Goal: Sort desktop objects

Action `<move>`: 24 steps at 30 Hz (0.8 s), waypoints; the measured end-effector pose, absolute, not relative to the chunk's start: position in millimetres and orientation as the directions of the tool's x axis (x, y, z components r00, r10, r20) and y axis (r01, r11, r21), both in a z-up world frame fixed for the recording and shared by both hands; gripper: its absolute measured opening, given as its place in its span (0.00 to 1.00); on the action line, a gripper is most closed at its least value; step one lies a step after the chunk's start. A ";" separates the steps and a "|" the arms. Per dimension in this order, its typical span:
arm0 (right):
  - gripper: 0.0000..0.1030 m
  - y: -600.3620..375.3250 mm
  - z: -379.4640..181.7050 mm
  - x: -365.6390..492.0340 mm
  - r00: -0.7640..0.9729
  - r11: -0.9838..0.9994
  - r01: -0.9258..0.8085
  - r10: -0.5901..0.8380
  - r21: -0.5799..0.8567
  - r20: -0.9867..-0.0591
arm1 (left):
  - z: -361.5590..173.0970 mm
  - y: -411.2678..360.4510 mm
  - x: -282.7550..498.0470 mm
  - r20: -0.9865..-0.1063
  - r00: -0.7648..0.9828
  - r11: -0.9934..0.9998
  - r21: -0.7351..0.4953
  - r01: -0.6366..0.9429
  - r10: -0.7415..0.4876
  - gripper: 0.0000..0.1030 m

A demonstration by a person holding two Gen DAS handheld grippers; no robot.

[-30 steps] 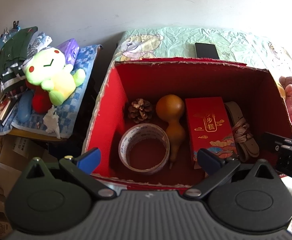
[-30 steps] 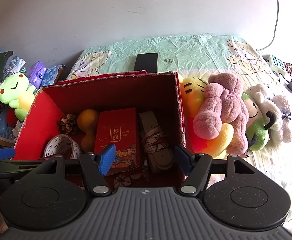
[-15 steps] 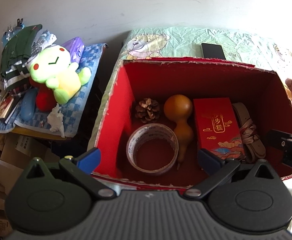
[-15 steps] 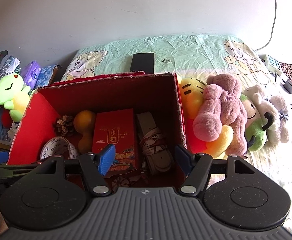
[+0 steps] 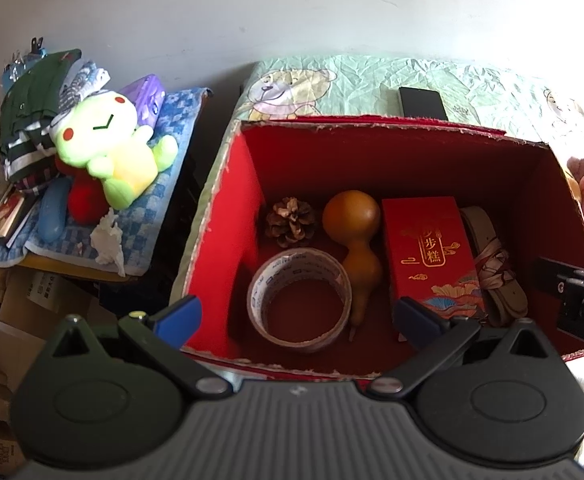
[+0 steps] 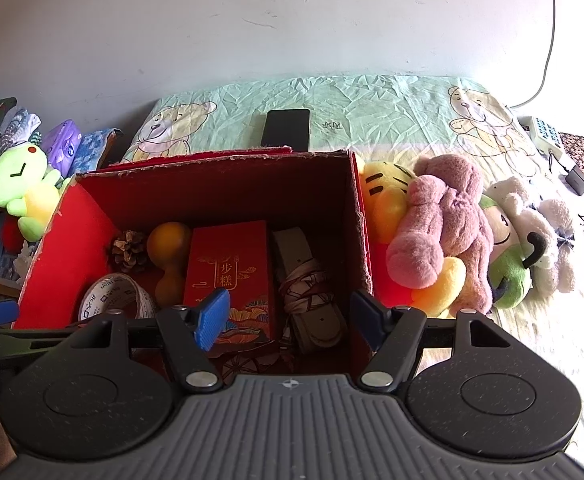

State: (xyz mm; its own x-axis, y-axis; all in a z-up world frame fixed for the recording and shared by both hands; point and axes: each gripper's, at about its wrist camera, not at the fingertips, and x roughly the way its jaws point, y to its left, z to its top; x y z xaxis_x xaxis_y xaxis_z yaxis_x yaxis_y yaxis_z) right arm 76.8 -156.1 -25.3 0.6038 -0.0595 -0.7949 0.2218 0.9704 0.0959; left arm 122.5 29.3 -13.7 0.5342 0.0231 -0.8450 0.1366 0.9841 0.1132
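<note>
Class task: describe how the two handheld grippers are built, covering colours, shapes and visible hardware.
Both the left gripper and right gripper share a ribbed grey body, two round black discs, black angled arms with silver pivot screws, and blue finger pads. No cables or sleeves show.

Right tool (image 6: pixel 292 312) spread wide, nothing between its fingers, poised over the near edge of the red box (image 6: pixel 356 216). Inside, left to right: tape roll (image 6: pixel 111 294), pinecone (image 6: pixel 129 250), gourd (image 6: pixel 169 258), red packet (image 6: pixel 229 268), belt (image 6: pixel 312 292). Plush toys (image 6: pixel 444 232) piled just right of the box on the bed; phone (image 6: pixel 285 128) behind it.
</note>
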 end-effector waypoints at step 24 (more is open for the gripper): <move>0.72 -148.4 -29.2 81.2 0.596 0.973 0.215 -0.062 0.085 -0.801 | -17.8 30.1 122.1 -0.852 0.523 0.983 0.102 0.152 0.008 0.99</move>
